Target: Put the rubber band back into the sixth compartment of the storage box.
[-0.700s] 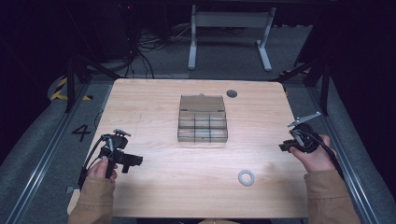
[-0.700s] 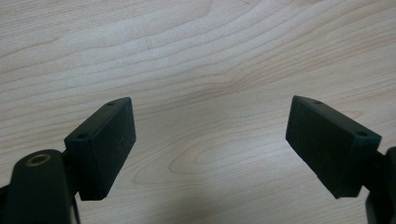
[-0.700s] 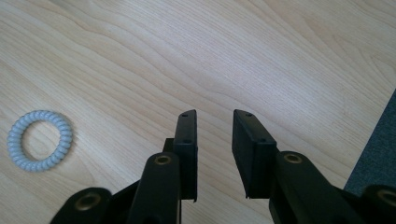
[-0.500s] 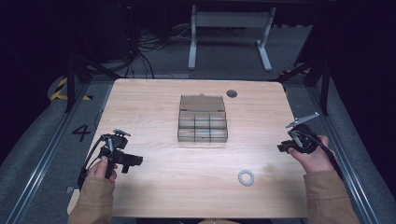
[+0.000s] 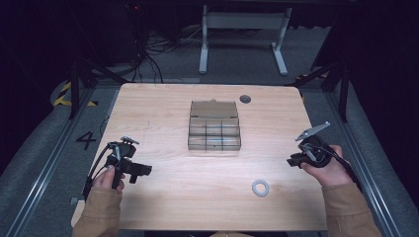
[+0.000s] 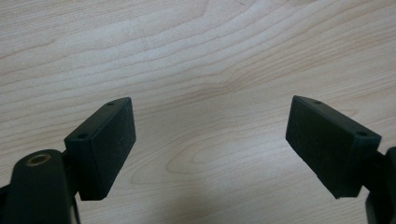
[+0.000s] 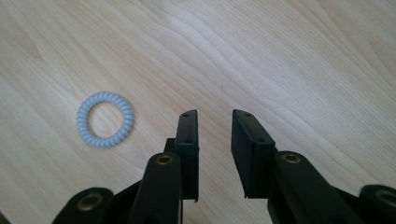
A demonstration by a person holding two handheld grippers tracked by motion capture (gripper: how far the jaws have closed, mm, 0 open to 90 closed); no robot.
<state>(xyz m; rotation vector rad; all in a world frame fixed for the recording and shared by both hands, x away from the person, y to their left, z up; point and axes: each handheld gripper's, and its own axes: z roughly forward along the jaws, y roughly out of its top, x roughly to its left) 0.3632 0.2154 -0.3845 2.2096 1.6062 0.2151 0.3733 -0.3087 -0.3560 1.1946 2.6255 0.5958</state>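
Where floor meets table, numeral "4"

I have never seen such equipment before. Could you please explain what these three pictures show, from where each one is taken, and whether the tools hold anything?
A person sits at a wooden table, holding a two-jaw hand tool in each hand. The high view looks down from above: left gripper, right gripper. The other two pictures come from cameras riding on each gripper, looking along its black jaws. On the table lie a clear compartment box, a pale coiled hair tie and a small dark disc. Both grippers are empty; the left stands wide open, the right narrowly.
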